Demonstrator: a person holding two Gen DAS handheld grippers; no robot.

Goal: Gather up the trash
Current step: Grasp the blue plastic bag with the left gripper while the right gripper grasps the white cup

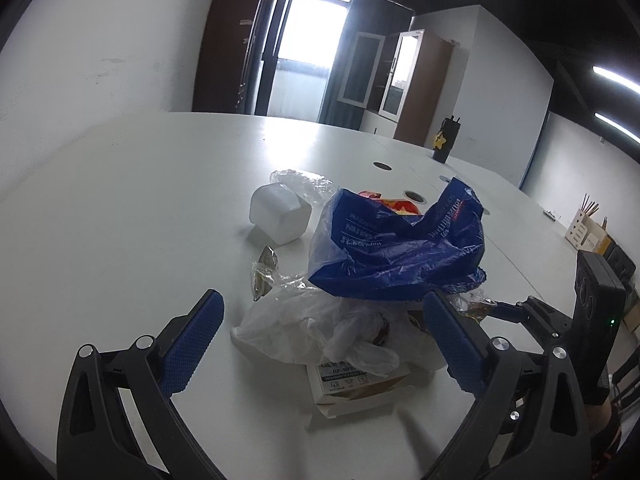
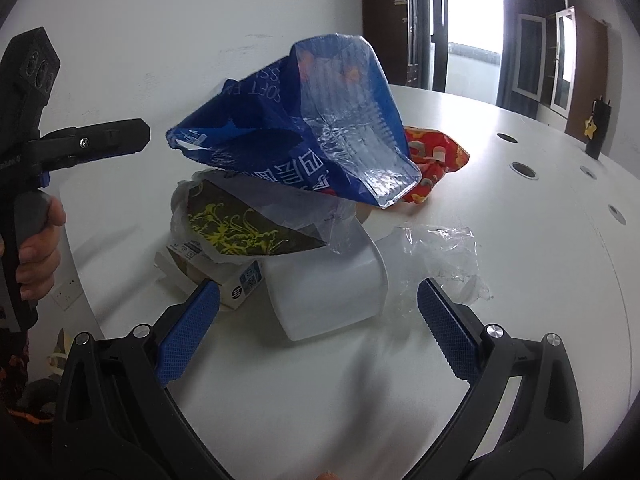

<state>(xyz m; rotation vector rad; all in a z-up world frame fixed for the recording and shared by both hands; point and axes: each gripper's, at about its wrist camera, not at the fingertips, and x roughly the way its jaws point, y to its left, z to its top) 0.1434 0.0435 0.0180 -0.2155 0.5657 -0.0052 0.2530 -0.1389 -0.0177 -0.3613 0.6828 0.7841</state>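
1. Looking along the left gripper (image 1: 322, 320): its jaws stand wide and hold nothing, straddling a white bag (image 1: 320, 328) that lies on a carton (image 1: 356, 388). Behind them the blue bag (image 1: 400, 248) slumps over the pile, with a tub (image 1: 280, 214) and a clear wrapper (image 1: 302, 182) beyond, all well in from the tabletop (image 1: 120, 200) edges. The risk, as I judge it, is that closing here pinches only thin film, so the bag slips out or drags the carton and the foil scrap (image 1: 264, 272) along.

2. Looking along the right gripper (image 2: 318, 300): its jaws are also wide and empty, framing the tub (image 2: 328, 284), which lies tipped on its side. The blue bag (image 2: 304, 120) stands above it, mouth half collapsed, a red wrapper (image 2: 434, 164) behind it. The tub looks smooth and broad, so a squeeze may squirt it away toward the cling film (image 2: 444, 256). The left gripper (image 2: 104, 138) comes in close beside the bag, so the two could collide.
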